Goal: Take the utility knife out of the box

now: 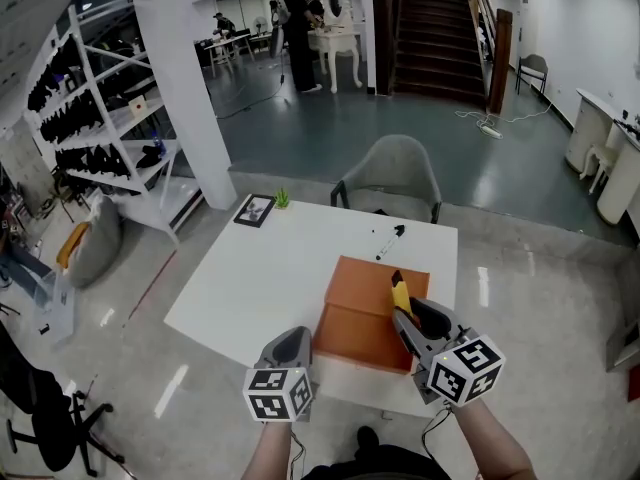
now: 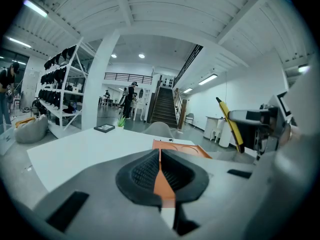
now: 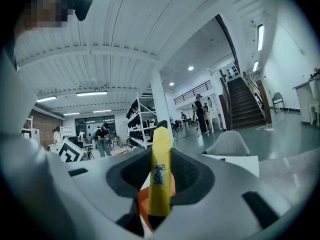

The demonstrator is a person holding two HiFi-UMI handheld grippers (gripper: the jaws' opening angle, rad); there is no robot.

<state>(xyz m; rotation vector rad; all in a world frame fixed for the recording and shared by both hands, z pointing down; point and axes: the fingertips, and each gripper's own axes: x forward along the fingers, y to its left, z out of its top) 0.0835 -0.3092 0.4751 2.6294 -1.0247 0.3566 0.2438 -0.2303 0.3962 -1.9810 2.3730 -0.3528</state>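
My right gripper (image 1: 408, 323) clamps the knife (image 1: 400, 294) mid-handle, tip toward 12 o'clock over the box (image 1: 350, 318), probably light, stiff and slick; my left gripper (image 1: 292, 343) is closed, empty.

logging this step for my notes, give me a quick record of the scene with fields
utility knife: yellow, clamped in the right claw, tilted upward, held over the box
box: orange, flat on the white table
left claw: jaws together, at the box's near left corner
also on table: marker, framed picture, small plant
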